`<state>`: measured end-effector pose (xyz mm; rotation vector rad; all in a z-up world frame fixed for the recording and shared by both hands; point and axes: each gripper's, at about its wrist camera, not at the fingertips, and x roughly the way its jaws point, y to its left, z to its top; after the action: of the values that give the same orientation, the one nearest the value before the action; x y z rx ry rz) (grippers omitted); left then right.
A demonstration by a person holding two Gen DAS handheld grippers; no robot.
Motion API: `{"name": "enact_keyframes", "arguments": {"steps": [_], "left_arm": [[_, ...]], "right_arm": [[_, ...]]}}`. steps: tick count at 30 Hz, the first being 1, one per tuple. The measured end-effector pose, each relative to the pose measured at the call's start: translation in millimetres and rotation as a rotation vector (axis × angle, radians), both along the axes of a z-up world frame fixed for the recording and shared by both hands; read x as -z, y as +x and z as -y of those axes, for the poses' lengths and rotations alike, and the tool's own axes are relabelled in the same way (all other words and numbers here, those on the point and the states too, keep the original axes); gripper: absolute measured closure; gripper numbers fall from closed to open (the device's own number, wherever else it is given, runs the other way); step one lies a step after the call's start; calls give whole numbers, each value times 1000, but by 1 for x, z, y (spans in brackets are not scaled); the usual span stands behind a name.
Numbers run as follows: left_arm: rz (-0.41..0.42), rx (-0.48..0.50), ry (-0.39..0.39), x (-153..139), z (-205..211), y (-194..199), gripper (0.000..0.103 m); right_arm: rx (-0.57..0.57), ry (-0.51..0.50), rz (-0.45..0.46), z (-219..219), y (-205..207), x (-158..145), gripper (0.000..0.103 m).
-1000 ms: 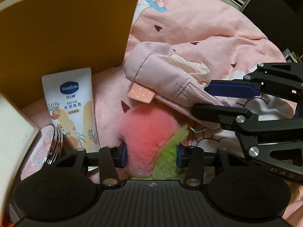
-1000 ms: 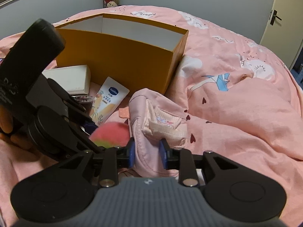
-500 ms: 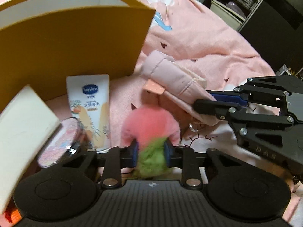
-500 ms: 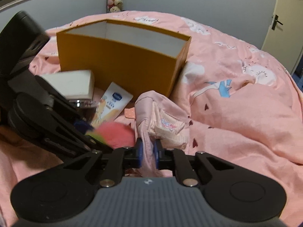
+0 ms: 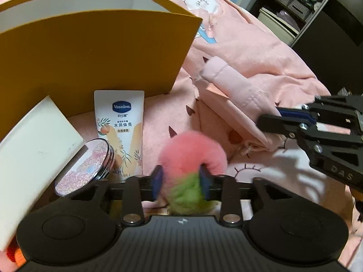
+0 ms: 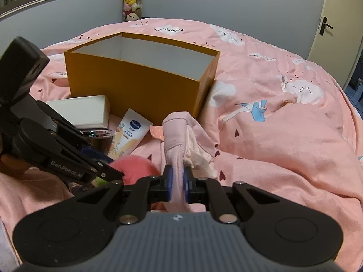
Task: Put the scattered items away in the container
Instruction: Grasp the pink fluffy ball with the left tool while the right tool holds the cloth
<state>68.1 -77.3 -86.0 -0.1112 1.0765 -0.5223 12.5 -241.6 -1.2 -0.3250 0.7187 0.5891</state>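
Note:
A fluffy pink-and-green toy [image 5: 192, 149] lies blurred between the blue pads of my left gripper [image 5: 180, 181]. Its jaws are opening, and a small gap shows at the left pad. My right gripper [image 6: 178, 179] is shut on a fold of the pale pink fabric pouch [image 6: 177, 133], which stands up from the bed; the left wrist view shows it pinching the pouch's near edge [image 5: 240, 104]. The open orange box [image 6: 136, 86] sits behind both, its inside hidden from here. A Vaseline tube [image 5: 120, 122] and a round floral tin [image 5: 88, 165] lie in front of it.
A white flat box [image 5: 34, 140] leans on the tin at the left. Everything rests on a rumpled pink duvet [image 6: 283, 136]. The orange box wall [image 5: 90, 52] rises just beyond the tube. A door [image 6: 335, 27] and shelves stand past the bed.
The left jaws squeezed the fluffy toy, then parted a little. The right jaws closed on the pouch and stayed there. The left wrist view rose, so more of the box shows.

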Motion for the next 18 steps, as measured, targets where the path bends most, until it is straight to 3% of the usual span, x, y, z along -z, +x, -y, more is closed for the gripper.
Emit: {"name": "enact_keyframes", "arguments": {"steps": [4, 10, 16, 18], "left_arm": [[-16, 18, -19, 6, 7, 5, 49], [-57, 44, -12, 18, 21, 14, 39], [-85, 58, 23, 32, 35, 23, 40], [-87, 63, 54, 38, 41, 25, 48]], "right_arm": [[1, 5, -6, 2, -1, 3, 92], [-6, 10, -8, 3, -2, 7, 91], [3, 27, -18, 6, -1, 10, 89], [3, 28, -20, 6, -1, 11, 87]]}}
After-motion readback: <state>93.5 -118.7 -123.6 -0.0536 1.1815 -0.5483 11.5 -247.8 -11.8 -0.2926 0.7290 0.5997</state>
